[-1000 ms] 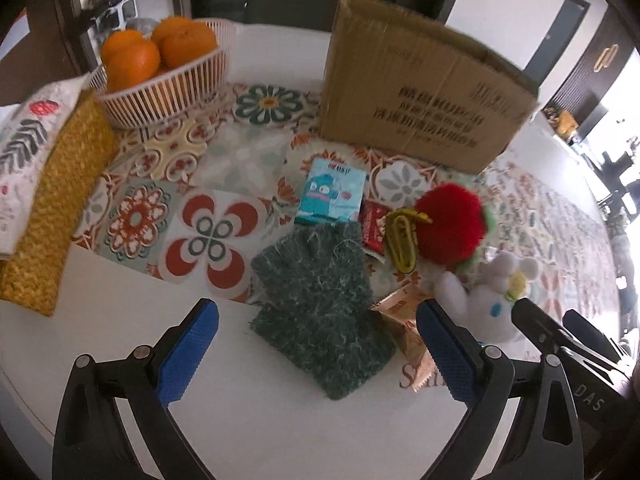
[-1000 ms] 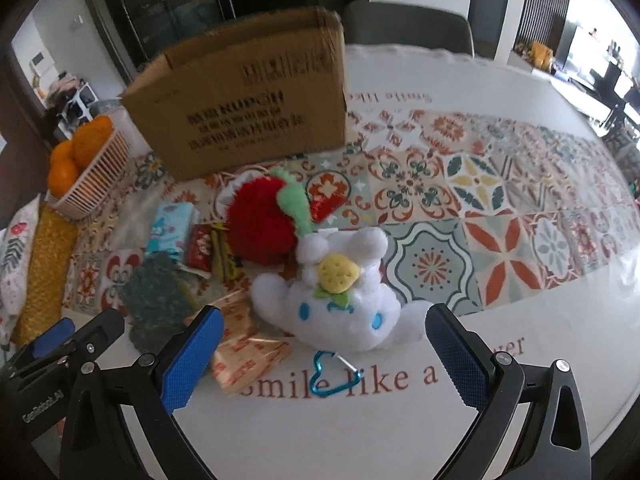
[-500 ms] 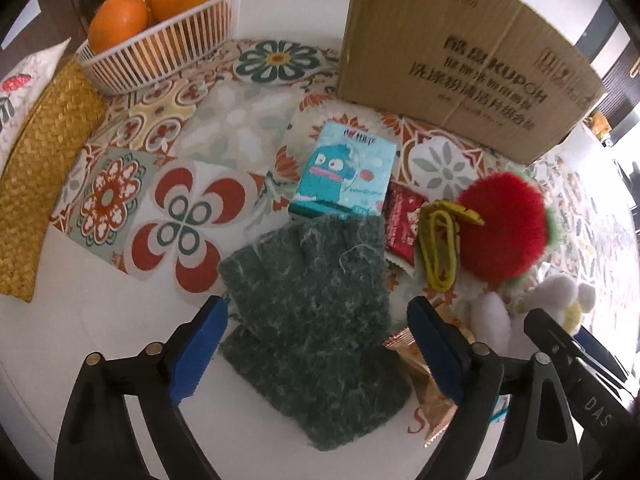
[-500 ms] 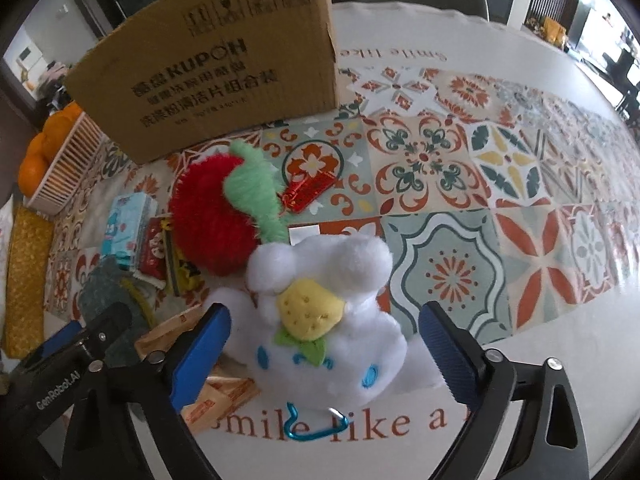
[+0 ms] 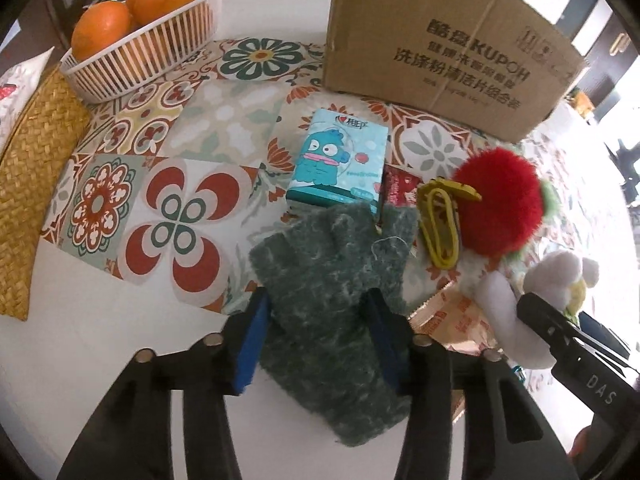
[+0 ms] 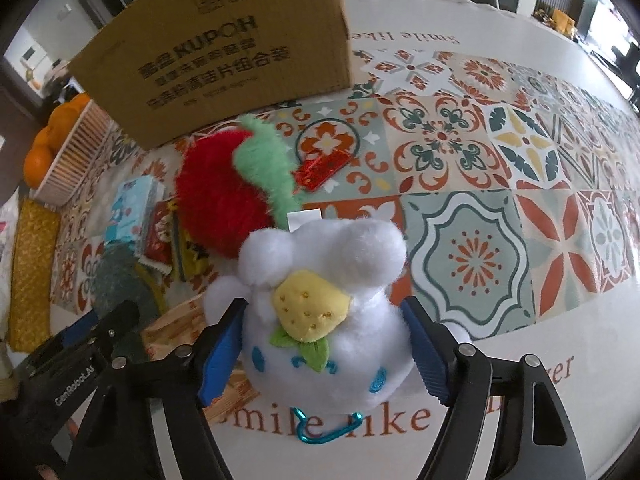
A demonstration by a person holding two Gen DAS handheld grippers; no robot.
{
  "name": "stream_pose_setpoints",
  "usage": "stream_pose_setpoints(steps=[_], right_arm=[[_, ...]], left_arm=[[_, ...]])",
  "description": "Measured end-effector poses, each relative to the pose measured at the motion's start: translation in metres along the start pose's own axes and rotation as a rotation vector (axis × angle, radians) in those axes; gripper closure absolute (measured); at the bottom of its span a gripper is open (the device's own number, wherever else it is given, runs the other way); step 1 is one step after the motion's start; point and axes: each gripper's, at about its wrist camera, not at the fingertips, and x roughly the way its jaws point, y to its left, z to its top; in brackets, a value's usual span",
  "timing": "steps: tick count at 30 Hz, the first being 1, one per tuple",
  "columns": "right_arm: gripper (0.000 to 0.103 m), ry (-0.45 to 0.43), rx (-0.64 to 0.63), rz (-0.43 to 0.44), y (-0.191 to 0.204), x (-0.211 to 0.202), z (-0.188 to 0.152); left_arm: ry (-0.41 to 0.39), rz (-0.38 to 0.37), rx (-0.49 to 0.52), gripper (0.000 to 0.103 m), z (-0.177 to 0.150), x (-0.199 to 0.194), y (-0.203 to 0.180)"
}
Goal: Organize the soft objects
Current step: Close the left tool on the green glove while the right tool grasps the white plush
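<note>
A fuzzy dark green glove (image 5: pixel 332 280) lies on the table in the left wrist view. My left gripper (image 5: pixel 320 340) has its blue pads pressed on both sides of it. A white plush toy (image 6: pixel 324 312) with a yellow strawberry on its head sits in the right wrist view. My right gripper (image 6: pixel 324 348) is closed on its body. The plush also shows in the left wrist view (image 5: pixel 556 276). A red fluffy strawberry plush (image 6: pixel 224 200) with a green leaf lies just behind it, also seen in the left wrist view (image 5: pixel 500 204). The cardboard box (image 5: pixel 444 48) stands at the back.
A teal tissue pack (image 5: pixel 340 160), a red snack packet (image 5: pixel 400 188), a yellow clip (image 5: pixel 440 228) and an orange wrapper (image 5: pixel 456 320) lie among the soft things. A white basket (image 5: pixel 140 64) of oranges and a woven yellow mat (image 5: pixel 36 184) are at the left.
Both grippers moved forward and down and closed: the left onto the green glove, the right onto the white plush toy.
</note>
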Motion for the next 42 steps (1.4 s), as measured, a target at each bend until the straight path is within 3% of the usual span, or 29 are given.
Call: stream_pose_setpoints(steps=[5,11,28,42], right_arm=[[0.026,-0.050,-0.038,-0.018,0.012,-0.016,-0.004],[0.026,-0.105,-0.051,-0.022,0.020,-0.037,-0.008],[0.026,-0.253,-0.051,-0.010,0.029,-0.093,-0.014],[0.026,-0.426,-0.062,0.047,0.044,-0.152,0.005]], left_arm=[[-0.030,-0.078,0.010,0.075,-0.008,-0.011,0.005],[-0.087,-0.160,0.032,0.081,-0.014,-0.028,0.006],[-0.281,-0.174,0.119,0.082,-0.004,-0.098,0.005],[-0.464,-0.217,0.184,0.082,0.032,-0.155,-0.005]])
